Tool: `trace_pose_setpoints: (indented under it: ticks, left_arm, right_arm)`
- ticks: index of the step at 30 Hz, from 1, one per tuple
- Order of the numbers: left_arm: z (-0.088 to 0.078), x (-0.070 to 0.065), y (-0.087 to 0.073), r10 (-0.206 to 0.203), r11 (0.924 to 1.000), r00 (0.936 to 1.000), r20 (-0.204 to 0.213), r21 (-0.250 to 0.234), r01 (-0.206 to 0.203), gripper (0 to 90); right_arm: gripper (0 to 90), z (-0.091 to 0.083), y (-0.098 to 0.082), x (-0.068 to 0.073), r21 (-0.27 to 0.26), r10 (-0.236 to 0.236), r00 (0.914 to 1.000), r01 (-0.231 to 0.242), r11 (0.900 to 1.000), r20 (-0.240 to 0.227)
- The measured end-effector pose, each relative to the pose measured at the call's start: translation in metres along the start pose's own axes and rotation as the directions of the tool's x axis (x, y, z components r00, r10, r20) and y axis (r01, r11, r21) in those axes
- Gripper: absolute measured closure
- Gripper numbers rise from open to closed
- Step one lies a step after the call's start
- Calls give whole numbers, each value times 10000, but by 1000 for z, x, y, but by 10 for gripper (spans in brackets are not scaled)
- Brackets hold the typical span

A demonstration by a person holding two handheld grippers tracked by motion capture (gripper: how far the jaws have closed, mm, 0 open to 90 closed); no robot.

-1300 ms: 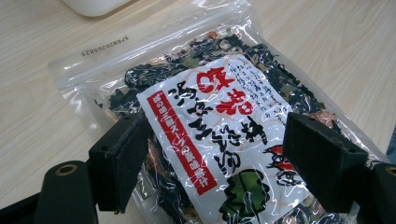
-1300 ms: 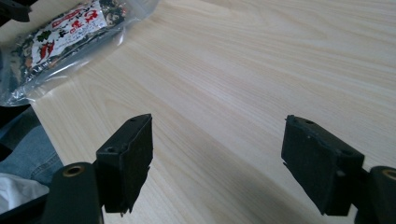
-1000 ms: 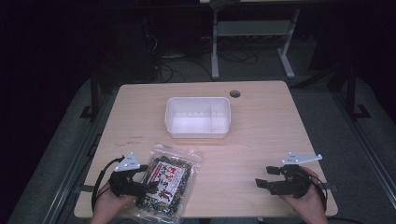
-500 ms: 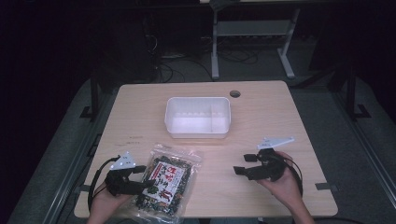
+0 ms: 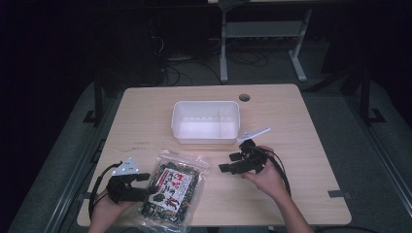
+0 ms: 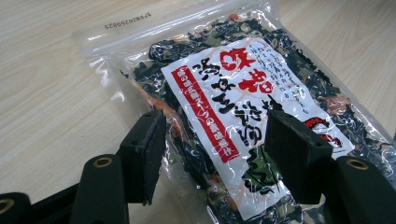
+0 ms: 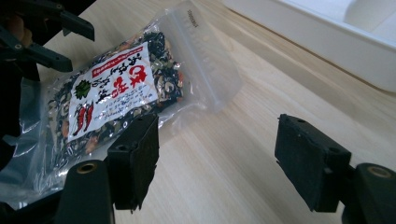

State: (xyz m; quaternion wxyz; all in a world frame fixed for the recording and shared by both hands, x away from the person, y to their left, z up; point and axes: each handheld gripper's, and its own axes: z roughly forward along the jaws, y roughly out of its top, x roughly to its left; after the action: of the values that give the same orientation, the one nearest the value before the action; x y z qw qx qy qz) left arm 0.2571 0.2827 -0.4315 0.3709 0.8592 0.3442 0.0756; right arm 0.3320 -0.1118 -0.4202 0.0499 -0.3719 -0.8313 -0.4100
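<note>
Right claw [image 7: 217, 161] gapes wide over bare table [image 7: 261, 107] — snack bag [image 7: 116, 93] just beyond its left jaw.

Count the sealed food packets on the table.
1: the packet lies flat at the table's near-left edge, beside the left gripper.

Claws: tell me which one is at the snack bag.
The left claw, jaws open, straddling the snack bag at its edge. The right claw hovers apart, near the white bin.
</note>
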Motion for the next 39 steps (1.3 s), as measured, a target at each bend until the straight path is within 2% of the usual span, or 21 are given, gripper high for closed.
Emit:
trace_pose_setpoints:
  ticks: [3, 4, 8, 9, 18, 22, 28, 39]
  left_arm:
    - [1, 0, 0, -11, 10000, 10000, -11, 20, 11, 379]
    - [1, 0, 0, -8, 10000, 10000, -9, 26, 8, 379]
    - [1, 0, 0, -57, 10000, 10000, -15, 26, 57, 379]
    - [1, 1, -1, -52, 10000, 10000, -3, 28, 52, 379]
    - [2, 1, -1, -69, 9999, 10000, 6, 103, 69, 378]
    - [2, 1, -1, -29, 9998, 10000, -5, 173, 29, 378]
    - [3, 1, -1, -53, 9997, 10000, 21, 243, 53, 376]
    - [5, 2, -2, -49, 9995, 10000, 20, 308, 49, 373]
  right_arm:
    - [309, 10, 7, -2, 121, 230, 9996, -227, 9997, -181]
    - [316, 17, 11, -3, 282, 293, 9994, -288, 9992, -182]
    - [330, 27, 18, -3, 457, 366, 9991, -355, 9983, -227]
    - [347, 35, 21, -5, 591, 465, 9987, -452, 9972, -204]
    - [441, 59, 21, -15, 1026, 986, 9949, -958, 9901, -231]
    - [473, 64, 22, -17, 1047, 1126, 9933, -1092, 9885, -276]
    - [582, 71, 22, -21, 1160, 1417, 9887, -1353, 9840, -489]
    - [771, 75, 22, -23, 1261, 1449, 9867, -1349, 9828, -736]
